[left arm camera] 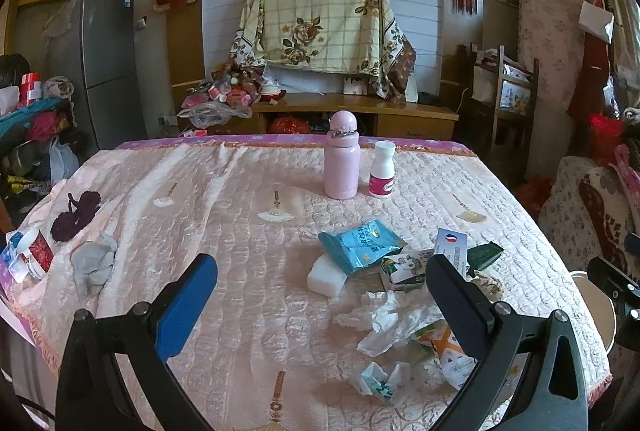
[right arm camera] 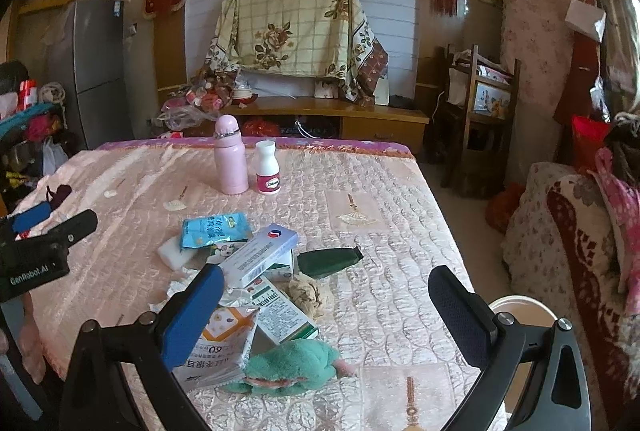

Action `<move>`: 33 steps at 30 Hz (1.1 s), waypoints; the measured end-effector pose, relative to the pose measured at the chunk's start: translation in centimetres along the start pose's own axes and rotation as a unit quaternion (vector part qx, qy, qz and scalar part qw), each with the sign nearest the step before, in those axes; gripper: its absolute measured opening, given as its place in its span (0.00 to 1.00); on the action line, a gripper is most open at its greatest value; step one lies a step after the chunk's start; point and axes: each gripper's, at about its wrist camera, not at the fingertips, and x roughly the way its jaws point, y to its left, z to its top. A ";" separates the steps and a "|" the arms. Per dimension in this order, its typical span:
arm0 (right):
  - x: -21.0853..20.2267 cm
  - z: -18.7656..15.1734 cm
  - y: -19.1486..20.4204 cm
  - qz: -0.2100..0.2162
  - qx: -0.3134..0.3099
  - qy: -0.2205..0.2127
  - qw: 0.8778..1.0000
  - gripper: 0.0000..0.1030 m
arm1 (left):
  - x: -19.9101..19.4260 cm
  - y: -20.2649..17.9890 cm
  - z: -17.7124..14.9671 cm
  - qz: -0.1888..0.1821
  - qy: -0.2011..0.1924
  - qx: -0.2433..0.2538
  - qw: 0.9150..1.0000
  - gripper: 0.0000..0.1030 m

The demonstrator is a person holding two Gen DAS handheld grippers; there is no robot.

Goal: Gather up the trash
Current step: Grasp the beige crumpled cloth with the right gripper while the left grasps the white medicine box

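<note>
While both claws hang above the near edge of the tabletop (left arm camera: pixel 240 199), neither grips anything: left claw (left arm camera: pixel 320 295) spread wide, fingers apart over bare quilted cover and the left fringe of the litter; right claw (right arm camera: pixel 326 305) likewise released, its blue finger (right arm camera: pixel 192 315) over the near side of the pile. Trash sits in one loose heap toward the near right of the tabletop. Teal snack packet (left arm camera: pixel 360 245) on the far left of the heap, overlapping a white foam block (left arm camera: pixel 326 275). White carton with a red-and-blue round logo (right arm camera: pixel 260 255) lies slantwise across a green-and-white box (right arm camera: pixel 286 311). Dark green wrapper (right arm camera: pixel 330 261) just right of the carton. Crumpled white tissue (left arm camera: pixel 384 315) at the near left of the heap; brownish crumpled wad (right arm camera: pixel 310 293) beside the green-and-white box. Torn white-and-orange pack (right arm camera: pixel 218 351) nearest the right claw, touching a teal plush cloth (right arm camera: pixel 292 367). Farther back, well apart from the heap, a pink bottle (left arm camera: pixel 341 155) stands upright with a small white bottle (left arm camera: pixel 382 171) just beside it. Grey rag (left arm camera: pixel 94 263) and dark purple yarn (left arm camera: pixel 76 215) lie at the left side. Pale round bin (right arm camera: pixel 524 305) shows past the right edge of the tabletop, partly hidden by the right claw.
</note>
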 end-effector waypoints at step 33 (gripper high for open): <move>15.1 -3.6 -3.7 0.125 0.056 0.197 0.971 0.58 | 7.0 -3.8 0.3 -0.105 0.120 0.039 0.986 1.00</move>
